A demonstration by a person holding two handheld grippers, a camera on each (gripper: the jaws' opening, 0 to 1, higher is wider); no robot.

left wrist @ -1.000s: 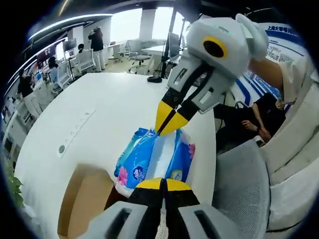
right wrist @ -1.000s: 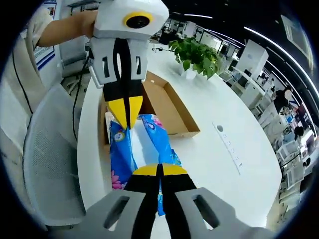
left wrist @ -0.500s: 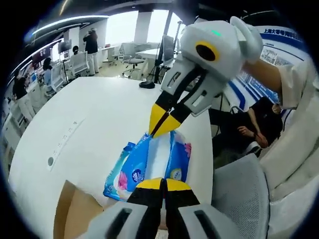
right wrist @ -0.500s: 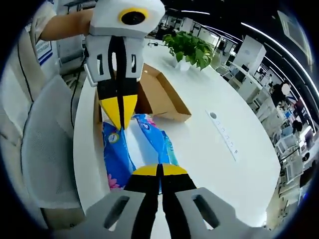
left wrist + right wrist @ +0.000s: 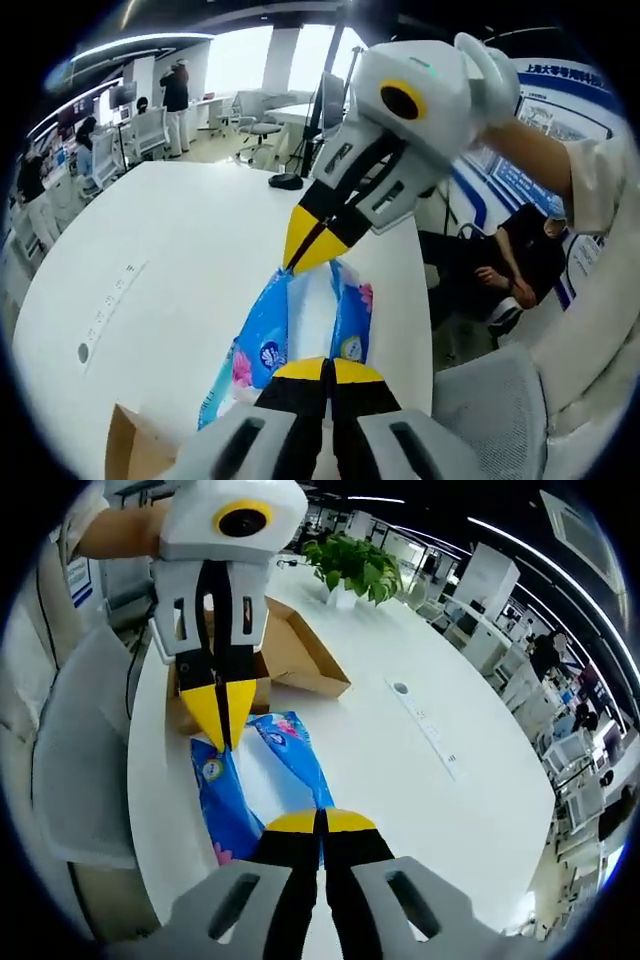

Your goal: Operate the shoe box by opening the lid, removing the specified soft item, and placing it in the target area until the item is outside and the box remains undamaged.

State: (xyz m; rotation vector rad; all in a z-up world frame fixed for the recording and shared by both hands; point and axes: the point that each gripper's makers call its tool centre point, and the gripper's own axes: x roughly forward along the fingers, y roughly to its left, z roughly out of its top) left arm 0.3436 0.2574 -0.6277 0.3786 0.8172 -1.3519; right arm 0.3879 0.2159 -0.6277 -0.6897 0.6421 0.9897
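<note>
**Desk:** What has changed since a second ago?

**Photographer:** The tissue pack (image 5: 300, 325) has been carried away from the shoe box (image 5: 290, 660). In the left gripper view only a cardboard corner is left at 7 o'clock; a second ago much of the open box showed there. In the right gripper view the box has slid up toward 11 o'clock, behind the pack.

**Desk:** Where is the pack now?

**Photographer:** Outside the box, over the white table (image 5: 400, 780) near its edge; whether it touches the top I cannot tell. It is strung between the two tools. The left gripper (image 5: 328, 372) has its jaws pressed together on the near end, and the right gripper (image 5: 320, 825) pinches the opposite end, tips closed.

**Desk:** Which way does it lie?

**Photographer:** Its long axis runs from tips to tips, 6 to 12 o'clock in both views. Each hand holds an end, so neither is nearer. Setting it down looks like a matter of lowering both ends evenly.

**Desk:** Any readable print?

**Photographer:** A round emblem and pink flowers on blue wrap; the lettering is too small to read. A potted plant (image 5: 355, 565) stands beyond the box.
</note>
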